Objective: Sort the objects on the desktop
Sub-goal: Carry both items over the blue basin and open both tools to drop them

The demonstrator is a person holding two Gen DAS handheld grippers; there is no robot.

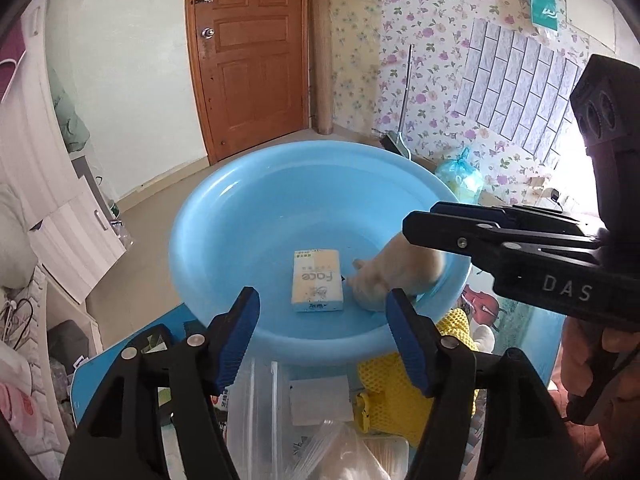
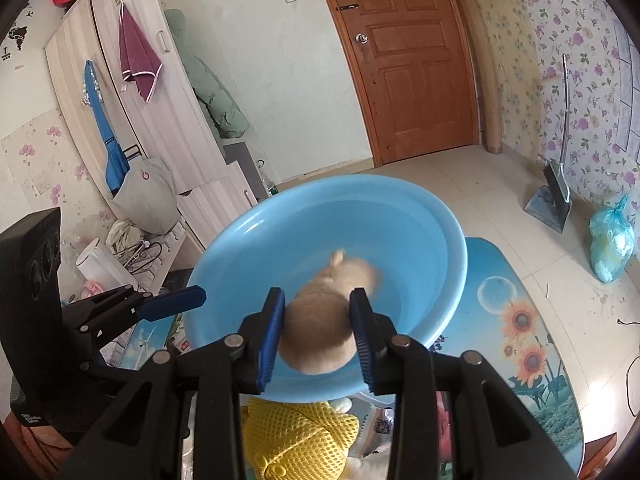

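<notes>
Sitting between right gripper [image 2: 317, 322] jaws: plush toy [image 2: 320, 320], over basin [image 2: 440, 240].

A brown panelled door [image 2: 412, 60] stands shut. Left of it runs a pale green wall [image 2: 280, 80], then a whitish wardrobe [image 2: 132, 92]. Right of it is floral wallpaper [image 2: 580, 60]; below, beige floor tiles [image 2: 500, 184], perhaps slightly dusty.

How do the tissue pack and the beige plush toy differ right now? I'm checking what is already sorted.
The tissue pack is a flat, printed rectangular packet; the beige plush toy is rounded and fuzzy. The tissue pack lies free on the floor of the blue basin, while the plush toy sits between the fingers of the right gripper, blurred. The left gripper is open, holding neither. Both are over or inside the basin.
</notes>
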